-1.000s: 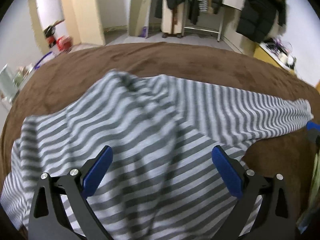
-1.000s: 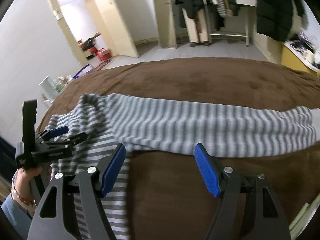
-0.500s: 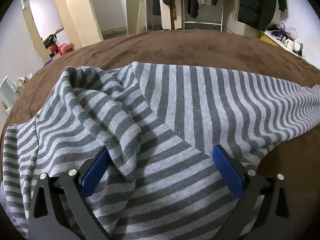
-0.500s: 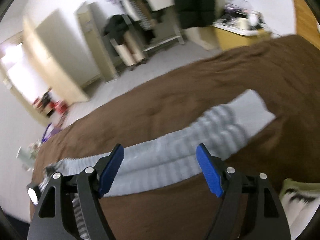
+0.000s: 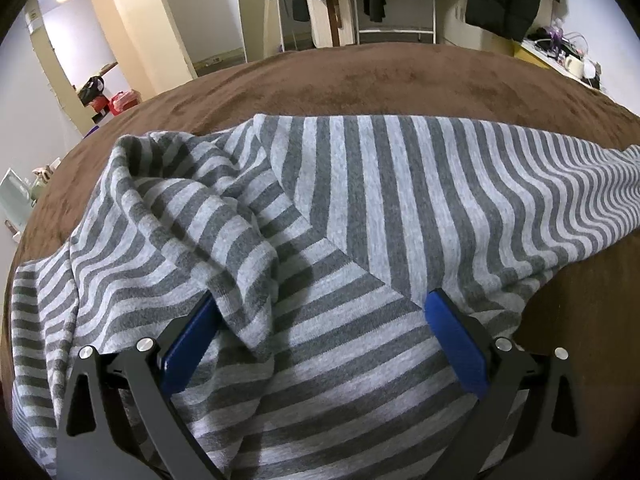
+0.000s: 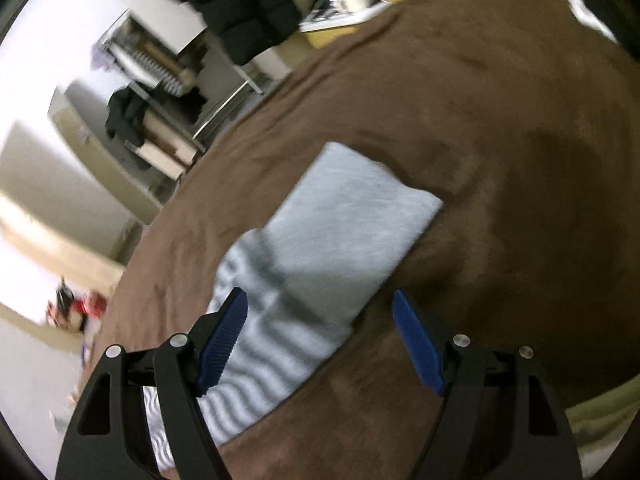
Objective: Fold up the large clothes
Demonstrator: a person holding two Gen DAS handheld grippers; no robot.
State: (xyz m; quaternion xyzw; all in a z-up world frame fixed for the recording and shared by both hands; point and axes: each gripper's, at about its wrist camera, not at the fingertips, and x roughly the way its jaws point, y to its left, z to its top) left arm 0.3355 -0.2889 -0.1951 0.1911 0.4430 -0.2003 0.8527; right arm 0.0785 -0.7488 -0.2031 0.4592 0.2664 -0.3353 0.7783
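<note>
The left gripper (image 5: pixel 320 320) stands wide over the striped garment (image 5: pixel 360 200), a bunched fold draping its left pad, on the brown blanket (image 5: pixel 360 80). The right gripper (image 6: pixel 320 332) stands wide too, nothing pinched, with the sleeve's plain grey cuff (image 6: pixel 352 220) just ahead

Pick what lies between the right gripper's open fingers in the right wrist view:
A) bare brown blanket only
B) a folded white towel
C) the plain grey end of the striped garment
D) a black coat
C: the right gripper stands open over the striped garment, whose plain grey end lies flat on the brown blanket.
</note>
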